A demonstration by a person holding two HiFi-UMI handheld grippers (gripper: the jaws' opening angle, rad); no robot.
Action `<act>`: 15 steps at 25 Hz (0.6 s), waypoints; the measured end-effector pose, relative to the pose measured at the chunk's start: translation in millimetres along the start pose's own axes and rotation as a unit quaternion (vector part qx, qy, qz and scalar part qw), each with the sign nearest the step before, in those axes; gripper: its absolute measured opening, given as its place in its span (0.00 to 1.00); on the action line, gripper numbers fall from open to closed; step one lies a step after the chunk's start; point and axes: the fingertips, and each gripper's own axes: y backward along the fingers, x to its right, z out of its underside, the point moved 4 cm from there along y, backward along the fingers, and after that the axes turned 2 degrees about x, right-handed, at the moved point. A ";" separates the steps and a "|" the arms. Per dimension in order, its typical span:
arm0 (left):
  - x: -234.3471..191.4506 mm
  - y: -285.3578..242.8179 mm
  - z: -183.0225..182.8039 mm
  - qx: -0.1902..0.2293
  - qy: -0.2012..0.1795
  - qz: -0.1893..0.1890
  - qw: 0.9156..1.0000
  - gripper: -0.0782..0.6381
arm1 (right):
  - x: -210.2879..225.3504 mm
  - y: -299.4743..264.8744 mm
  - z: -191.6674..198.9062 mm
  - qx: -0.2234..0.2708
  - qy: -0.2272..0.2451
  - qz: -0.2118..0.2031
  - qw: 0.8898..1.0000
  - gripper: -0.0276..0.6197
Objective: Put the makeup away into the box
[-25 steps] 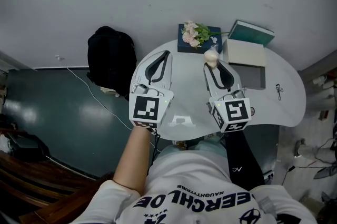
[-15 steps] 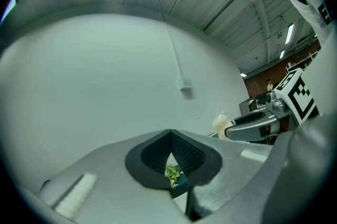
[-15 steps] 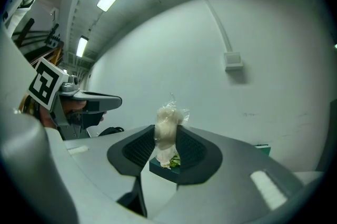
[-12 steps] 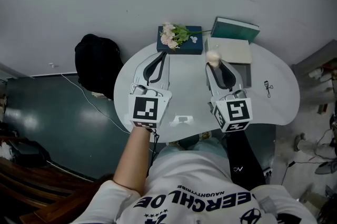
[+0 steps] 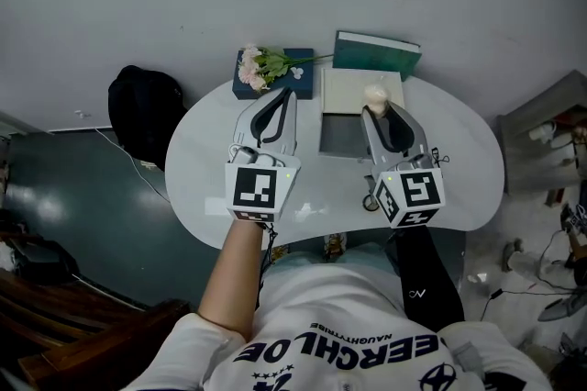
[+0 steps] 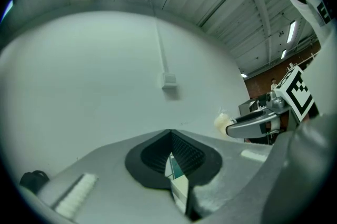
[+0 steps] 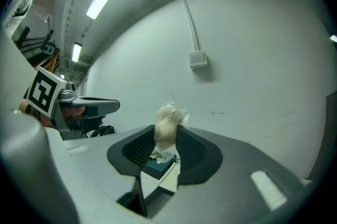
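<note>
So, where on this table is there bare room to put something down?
The left part of the table is bare, between its edge, the flowers and the left gripper. The right end, past the eyelash curler, is bare too. The back middle is crowded: the flowers and the open box stand close together.
</note>
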 end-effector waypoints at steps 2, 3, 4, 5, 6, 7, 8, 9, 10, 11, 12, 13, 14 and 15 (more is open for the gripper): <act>11.1 -6.9 1.3 -0.002 -0.001 -0.009 1.000 0.11 | 11.1 -1.0 2.2 -0.001 0.002 -0.014 1.000 0.28; 15.1 -9.8 2.3 -0.004 -0.001 -0.014 1.000 0.11 | 15.7 -2.3 3.4 -0.002 0.002 -0.020 1.000 0.28; 18.7 -12.5 3.5 -0.005 -0.001 -0.018 1.000 0.11 | 20.0 -3.7 4.8 -0.002 0.002 -0.025 1.000 0.28; 22.0 -14.7 4.8 -0.007 -0.001 -0.022 1.000 0.11 | 24.1 -4.8 6.5 -0.002 0.001 -0.030 1.000 0.28; 25.2 -16.3 6.1 -0.008 -0.001 -0.025 1.000 0.11 | 27.9 -5.7 8.5 -0.002 0.000 -0.034 0.999 0.28; 28.2 -17.4 7.2 -0.010 -0.003 -0.028 1.000 0.11 | 30.9 -6.7 10.8 -0.003 -0.002 -0.040 0.999 0.28; 30.7 -18.2 8.1 -0.012 -0.005 -0.029 0.999 0.11 | 32.8 -7.8 13.2 -0.004 -0.002 -0.047 0.999 0.28; 32.9 -18.9 8.6 -0.013 -0.007 -0.030 0.999 0.11 | 33.7 -9.0 15.6 -0.006 -0.002 -0.055 0.998 0.28; 34.7 -19.7 9.0 -0.013 -0.010 -0.030 0.999 0.11 | 33.9 -10.5 18.4 -0.010 -0.002 -0.062 0.998 0.28; 36.3 -20.4 9.1 -0.014 -0.012 -0.030 0.999 0.11 | 33.7 -12.3 21.5 -0.015 -0.003 -0.068 0.998 0.28; 37.6 -20.9 9.2 -0.014 -0.013 -0.030 0.999 0.11 | 33.2 -14.3 25.4 -0.022 -0.006 -0.074 0.997 0.28; 38.5 -21.1 9.5 -0.014 -0.011 -0.032 0.999 0.11 | 32.4 -16.6 30.4 -0.032 -0.009 -0.080 0.996 0.28; 38.8 -21.0 9.8 -0.014 -0.009 -0.034 0.999 0.11 | 31.0 -19.4 37.0 -0.044 -0.013 -0.087 0.995 0.28; 38.7 -20.6 10.2 -0.014 -0.006 -0.036 0.999 0.11 | 28.7 -22.6 45.3 -0.058 -0.015 -0.096 0.994 0.28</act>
